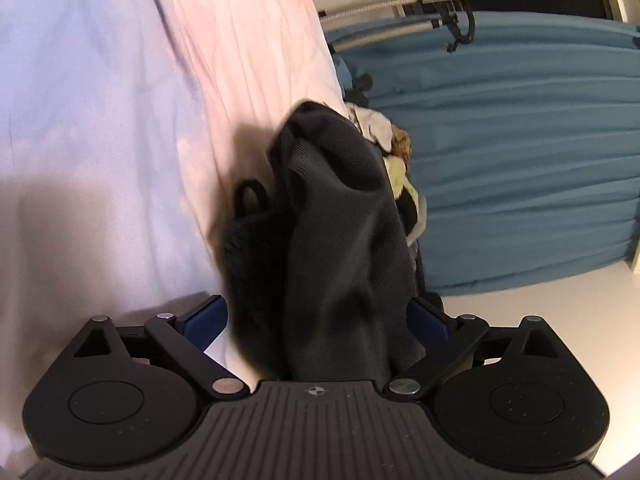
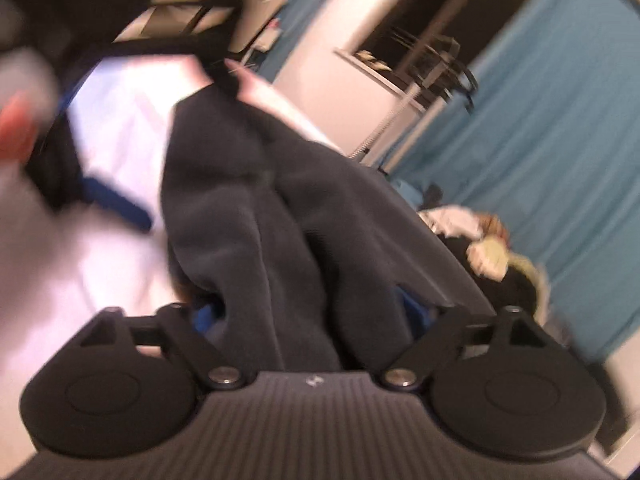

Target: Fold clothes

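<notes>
**Between both grippers: one dark garment held over the bed**

Left wrist view. Between the blue pads of the left gripper (image 1: 318, 312) sits a bunched fold of the dark charcoal knit garment (image 1: 332, 208). The jaws stand partly closed, clamped on the cloth, which fills the gap between them. From the jaws the garment runs straight away toward the far side, so its long axis lies along the gripper's own line of sight. A small black loop (image 1: 250, 196) of fabric shows just left of the bundle. Beneath and to the left lies the pale pink-white bed sheet (image 1: 120, 140); on the right, the teal pleated curtain (image 1: 520, 152), and beside the garment's far end a heap of light mixed clothes (image 1: 394, 148).

Right wrist view (blurred). The right gripper (image 2: 308, 312) likewise has the same garment (image 2: 256, 200) pressed between its blue pads, jaws closed on the cloth. The fabric rises away and to the left, where the other gripper's blue finger (image 2: 120, 204) appears just beside its left edge; whether that finger touches the cloth here cannot be told. The heap of clothes (image 2: 472, 232) lies at right, near the curtain (image 2: 560, 140).

Judged from both views, the garment hangs bunched between two close grips; spreading it calls for drawing the grippers apart across its long axis.
</notes>
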`<act>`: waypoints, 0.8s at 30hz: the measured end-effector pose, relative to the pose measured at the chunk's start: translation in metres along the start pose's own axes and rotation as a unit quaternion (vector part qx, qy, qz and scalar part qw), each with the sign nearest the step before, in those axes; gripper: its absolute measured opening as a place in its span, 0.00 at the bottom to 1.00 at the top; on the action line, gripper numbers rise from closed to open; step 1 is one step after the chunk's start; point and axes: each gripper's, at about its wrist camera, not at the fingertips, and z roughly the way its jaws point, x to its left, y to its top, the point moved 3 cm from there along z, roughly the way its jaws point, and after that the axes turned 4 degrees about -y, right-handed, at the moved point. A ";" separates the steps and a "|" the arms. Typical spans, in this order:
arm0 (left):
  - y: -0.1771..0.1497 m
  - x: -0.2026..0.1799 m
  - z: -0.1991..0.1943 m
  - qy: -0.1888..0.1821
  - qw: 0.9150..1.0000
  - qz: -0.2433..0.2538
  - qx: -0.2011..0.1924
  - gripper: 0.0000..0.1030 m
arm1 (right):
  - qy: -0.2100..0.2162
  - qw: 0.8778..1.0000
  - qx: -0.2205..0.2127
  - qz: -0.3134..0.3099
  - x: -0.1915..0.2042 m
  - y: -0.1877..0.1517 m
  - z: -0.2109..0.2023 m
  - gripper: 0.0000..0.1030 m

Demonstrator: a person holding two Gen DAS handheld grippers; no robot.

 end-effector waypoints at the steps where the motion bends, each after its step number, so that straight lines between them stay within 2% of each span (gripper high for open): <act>1: 0.000 0.000 0.001 -0.001 1.000 -0.001 -0.005 0.95 | 0.006 1.000 -0.001 0.026 -0.010 0.002 0.000 0.75; 5: -0.009 -0.006 0.012 -0.024 0.999 0.025 0.003 0.96 | 0.013 0.997 -0.005 0.081 -0.033 0.009 0.003 0.71; 9: -0.012 -0.008 0.033 -0.074 0.997 0.021 0.008 0.97 | 0.025 0.993 -0.003 0.115 -0.042 0.012 0.000 0.70; 14: -0.005 -0.001 0.048 -0.106 0.994 -0.003 0.001 0.97 | 0.030 0.993 -0.008 0.112 -0.033 0.008 -0.005 0.70; 17: 0.002 0.009 0.057 -0.092 0.996 -0.017 0.003 0.97 | 0.040 0.995 -0.003 0.093 -0.017 0.004 -0.004 0.70; 19: 0.007 0.011 0.066 -0.076 0.997 -0.013 0.021 0.97 | 0.046 0.995 -0.003 0.088 -0.011 0.005 -0.008 0.70; 21: 0.010 0.011 0.070 -0.069 0.997 0.012 0.037 0.98 | 0.056 0.993 -0.011 0.102 -0.009 0.006 -0.018 0.72; 24: 0.007 0.010 0.069 -0.058 0.997 0.025 0.036 0.96 | 0.067 0.986 -0.023 0.152 -0.021 0.007 -0.036 0.77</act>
